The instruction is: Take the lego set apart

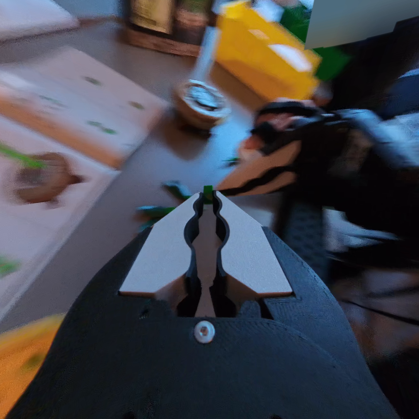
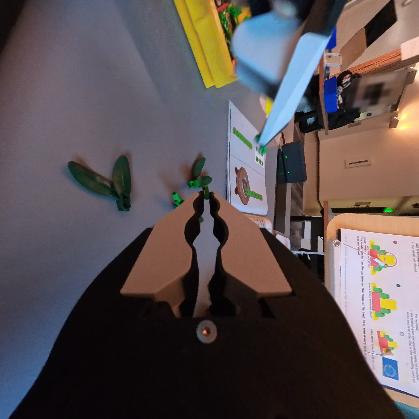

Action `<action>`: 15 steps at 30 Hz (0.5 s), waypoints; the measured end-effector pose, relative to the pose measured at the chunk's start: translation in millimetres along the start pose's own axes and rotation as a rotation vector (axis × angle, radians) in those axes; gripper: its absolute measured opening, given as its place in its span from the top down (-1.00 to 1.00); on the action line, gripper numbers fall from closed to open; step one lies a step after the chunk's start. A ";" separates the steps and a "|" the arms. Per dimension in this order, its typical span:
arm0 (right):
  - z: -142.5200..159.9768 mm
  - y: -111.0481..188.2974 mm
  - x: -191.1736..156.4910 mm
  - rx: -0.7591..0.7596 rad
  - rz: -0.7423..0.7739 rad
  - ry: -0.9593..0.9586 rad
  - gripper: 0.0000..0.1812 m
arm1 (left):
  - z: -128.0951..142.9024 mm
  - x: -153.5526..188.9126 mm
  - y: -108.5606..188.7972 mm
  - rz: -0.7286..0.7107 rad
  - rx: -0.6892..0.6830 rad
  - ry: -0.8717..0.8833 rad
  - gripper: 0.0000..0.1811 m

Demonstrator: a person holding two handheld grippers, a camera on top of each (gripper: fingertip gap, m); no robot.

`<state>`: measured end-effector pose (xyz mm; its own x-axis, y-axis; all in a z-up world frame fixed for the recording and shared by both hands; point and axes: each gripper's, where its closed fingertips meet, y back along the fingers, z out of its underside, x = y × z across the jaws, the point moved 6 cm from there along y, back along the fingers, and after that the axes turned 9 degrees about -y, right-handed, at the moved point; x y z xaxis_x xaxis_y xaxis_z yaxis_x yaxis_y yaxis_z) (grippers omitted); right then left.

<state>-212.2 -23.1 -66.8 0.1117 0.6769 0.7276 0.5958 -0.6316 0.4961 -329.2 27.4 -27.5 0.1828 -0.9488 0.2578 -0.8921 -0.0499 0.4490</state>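
My left gripper (image 1: 207, 194) is shut on a small bright green lego piece (image 1: 208, 191) at its fingertips; the view is blurred. My right gripper (image 2: 205, 194) is shut on a thin green stem piece (image 2: 206, 192) joined to dark green leaves (image 2: 200, 174) just beyond the tips. A separate pair of dark green leaf pieces (image 2: 102, 181) lies on the grey table to the left. A small bright green connector (image 2: 176, 198) lies beside my right fingers. The left gripper also shows in the right wrist view (image 2: 263, 146), holding its green bit above the booklet. Blurred green pieces (image 1: 158, 210) lie on the table by my left fingers.
A yellow lego box (image 2: 204, 45) lies at the far side of the table. An open instruction booklet (image 2: 247, 181) lies past my right gripper; it also shows in the left wrist view (image 1: 68, 118). A brown round lego base (image 1: 201, 104) stands mid-table. A hand holding the other gripper (image 1: 317, 140) is at right. Left tips to right tips: about 6 centimetres.
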 end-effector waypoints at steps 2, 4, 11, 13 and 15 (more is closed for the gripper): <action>-2.4 1.2 3.7 0.016 0.008 -0.018 0.97 | -9.7 -18.4 55.4 -0.493 -0.024 -0.098 0.94; -4.8 2.1 6.5 0.036 0.006 -0.044 0.96 | -1.2 -31.8 119.1 -0.909 -0.006 -0.051 0.94; -1.8 -4.4 6.0 0.012 -0.001 -0.050 0.96 | 75.9 -94.3 147.0 -0.962 -0.281 0.310 0.75; -1.3 -5.6 7.4 0.012 0.004 -0.062 0.96 | 74.1 -98.1 148.0 -1.012 -0.292 0.291 0.53; -0.2 -6.3 10.3 0.010 0.026 -0.067 0.96 | 59.4 -93.3 148.5 -1.060 -0.223 0.217 0.49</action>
<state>-215.0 -12.2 -62.3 0.1800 0.6843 0.7066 0.5999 -0.6457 0.4724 -503.3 90.0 -35.7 0.8988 -0.3823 -0.2147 -0.1495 -0.7275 0.6697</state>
